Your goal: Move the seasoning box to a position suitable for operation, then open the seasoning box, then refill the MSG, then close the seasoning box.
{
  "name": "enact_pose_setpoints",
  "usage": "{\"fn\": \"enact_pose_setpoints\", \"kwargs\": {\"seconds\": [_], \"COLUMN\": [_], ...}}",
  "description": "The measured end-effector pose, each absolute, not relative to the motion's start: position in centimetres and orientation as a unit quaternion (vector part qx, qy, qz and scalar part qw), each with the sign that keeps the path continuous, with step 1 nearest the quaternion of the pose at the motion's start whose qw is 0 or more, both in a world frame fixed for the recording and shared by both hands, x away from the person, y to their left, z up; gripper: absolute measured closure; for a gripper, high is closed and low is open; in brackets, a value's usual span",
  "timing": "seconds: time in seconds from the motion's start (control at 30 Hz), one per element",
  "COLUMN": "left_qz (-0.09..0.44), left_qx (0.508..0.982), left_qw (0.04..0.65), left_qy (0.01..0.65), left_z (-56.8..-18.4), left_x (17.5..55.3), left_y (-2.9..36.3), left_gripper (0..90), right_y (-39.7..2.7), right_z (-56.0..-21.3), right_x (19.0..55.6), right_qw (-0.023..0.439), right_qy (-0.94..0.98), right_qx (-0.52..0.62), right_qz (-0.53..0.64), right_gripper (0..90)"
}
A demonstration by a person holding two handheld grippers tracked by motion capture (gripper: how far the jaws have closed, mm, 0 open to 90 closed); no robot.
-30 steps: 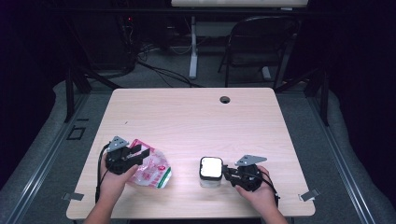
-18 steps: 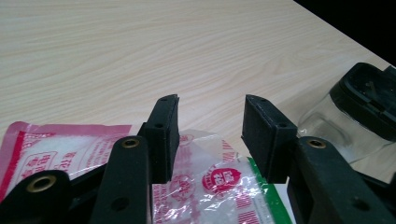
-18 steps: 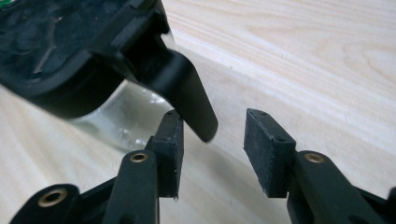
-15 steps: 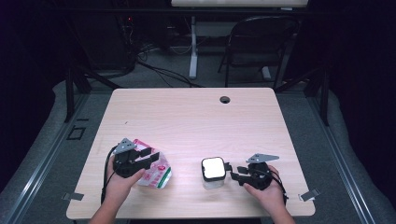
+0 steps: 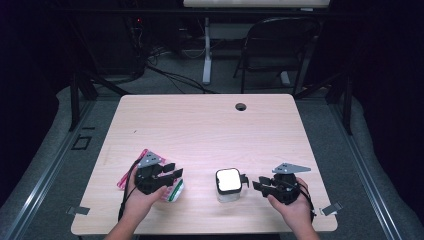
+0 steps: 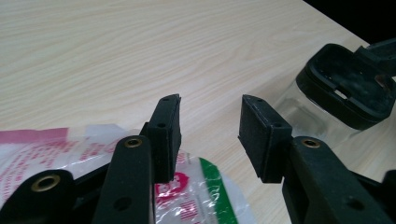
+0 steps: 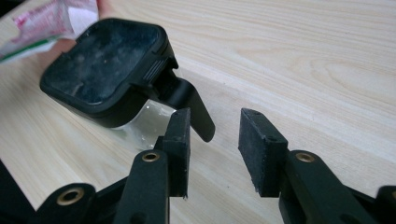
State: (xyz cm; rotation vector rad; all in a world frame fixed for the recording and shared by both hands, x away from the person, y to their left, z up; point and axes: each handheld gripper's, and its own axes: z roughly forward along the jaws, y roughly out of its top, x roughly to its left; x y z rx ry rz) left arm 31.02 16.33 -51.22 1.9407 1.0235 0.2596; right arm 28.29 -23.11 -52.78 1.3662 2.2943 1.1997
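The right claw (image 5: 256,185), released and just closing on nothing, points at the jar's (image 5: 228,186) lid tab (image 7: 189,105); the left claw (image 5: 172,176), released, hovers probably above the packet (image 5: 172,192).

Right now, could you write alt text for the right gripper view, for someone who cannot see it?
Two black jaws of the right gripper stand apart with nothing between them, just short of the black latch tab on a clear container with a black lid. The container sits on a pale wooden table, and a corner of a red, white and green plastic packet shows behind it.
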Motion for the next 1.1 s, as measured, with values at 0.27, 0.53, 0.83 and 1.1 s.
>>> {"fn": "enact_pose_setpoints", "kwargs": {"seconds": [0.27,0.53,0.83,1.1], "left_qz": [0.099,0.102,0.097,0.089], "left_qx": [0.805,0.823,0.827,0.826], "left_qw": [0.436,0.424,0.412,0.414], "left_qy": [0.389,0.365,0.369,0.372], "left_z": [-51.6,-51.7,-51.8,-52.2], "left_x": [30.7,30.3,30.8,30.7], "left_y": [13.3,10.3,7.9,7.2], "left_gripper": [58.6,60.9,66.5,68.3], "right_y": [-22.6,-22.2,-22.1,-21.8], "right_z": [-52.3,-51.5,-51.0,-50.7], "right_x": [28.1,28.1,28.1,28.2], "right_qw": [0.119,0.127,0.131,0.126], "right_qy": [0.777,0.769,0.763,0.766], "right_qx": [0.467,0.463,0.463,0.453], "right_qz": [0.406,0.422,0.431,0.439], "right_gripper": [63.7,73.3,79.7,84.1]}}
